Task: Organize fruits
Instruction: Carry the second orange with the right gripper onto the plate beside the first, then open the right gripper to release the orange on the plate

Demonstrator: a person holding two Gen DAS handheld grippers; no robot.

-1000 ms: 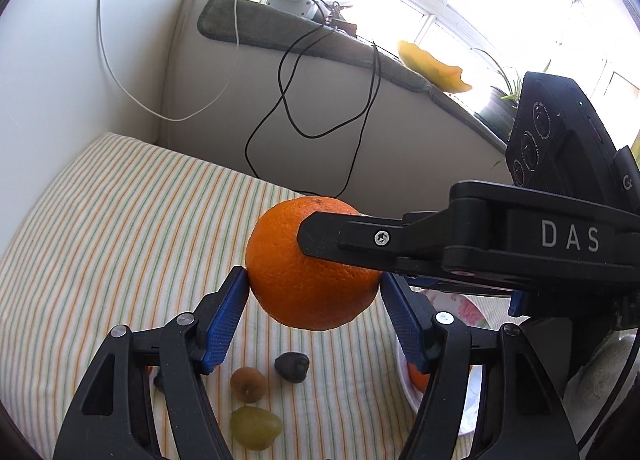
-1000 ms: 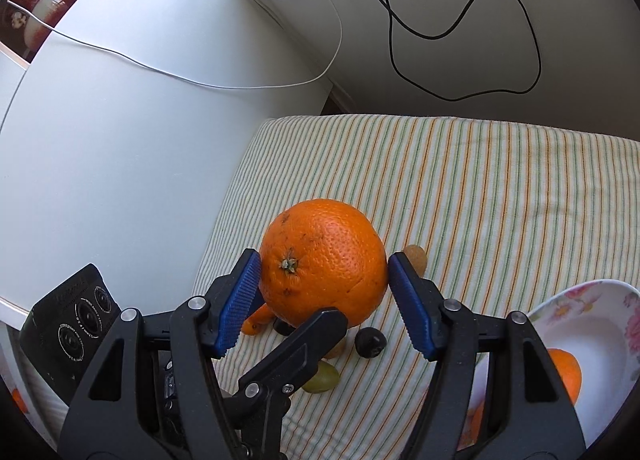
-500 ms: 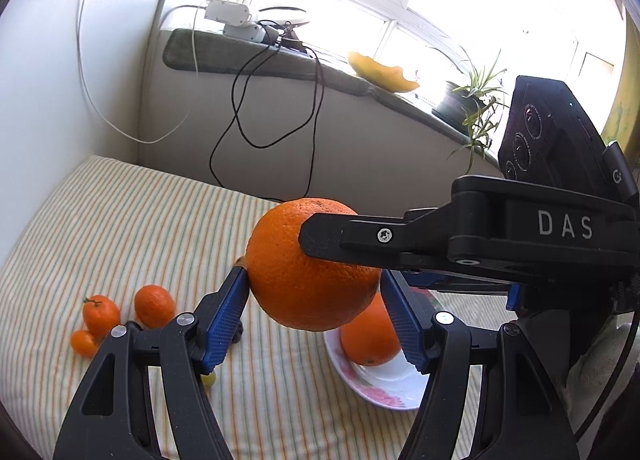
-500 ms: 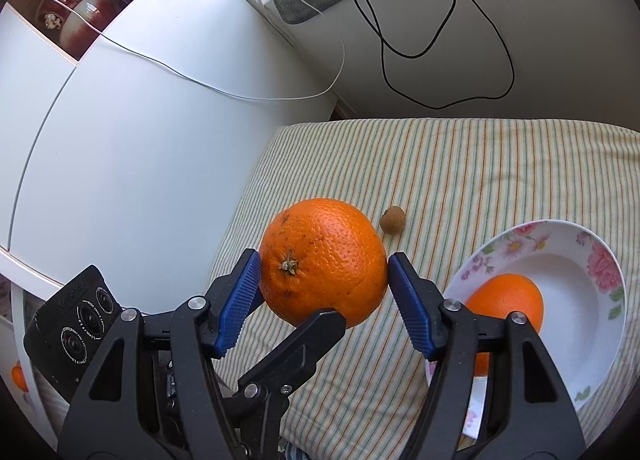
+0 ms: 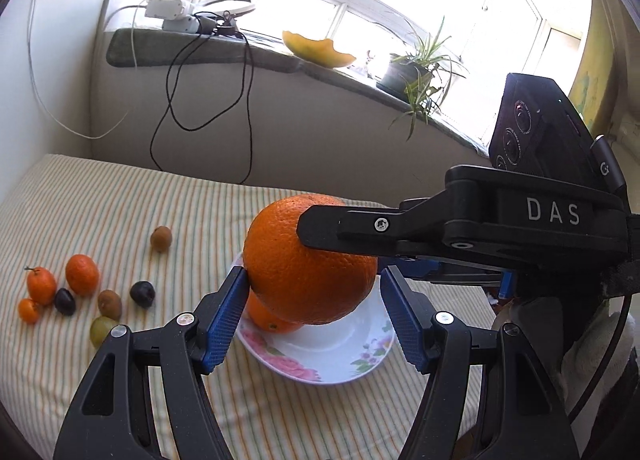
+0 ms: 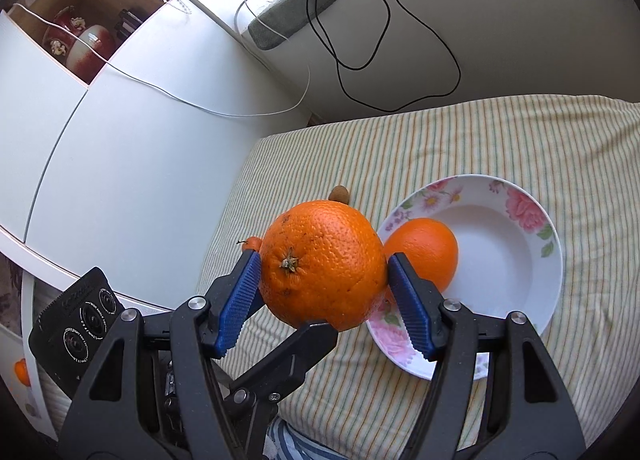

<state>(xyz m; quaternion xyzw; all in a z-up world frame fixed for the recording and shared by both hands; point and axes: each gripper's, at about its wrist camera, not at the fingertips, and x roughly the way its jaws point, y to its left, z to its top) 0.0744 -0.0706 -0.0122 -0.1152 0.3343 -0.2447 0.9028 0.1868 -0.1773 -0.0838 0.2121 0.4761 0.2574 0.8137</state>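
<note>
A large orange [image 5: 308, 272] [image 6: 324, 264] hangs in the air, gripped crosswise by both grippers at once. My left gripper [image 5: 314, 280] has its blue pads pressed on the fruit's two sides. My right gripper [image 6: 322, 264] is shut on it too, stem end facing the camera. Beneath it stands a white flowered plate [image 5: 340, 364] [image 6: 520, 211] with a second orange [image 5: 268, 320] [image 6: 424, 256] lying in it. The held orange hovers over the plate's left rim.
On the striped cloth [image 5: 120, 211] left of the plate lie small fruits: two tangerines [image 5: 82, 274], a dark plum [image 5: 142, 294], a kiwi [image 5: 161, 238], a green grape [image 5: 102, 330]. Cables [image 5: 240, 107] hang from the windowsill. A white cabinet [image 6: 120, 163] flanks the cloth.
Both grippers have carried the orange sideways from above the small fruits to above the plate. The plate and its orange have come fully into view; the grip is unchanged.
</note>
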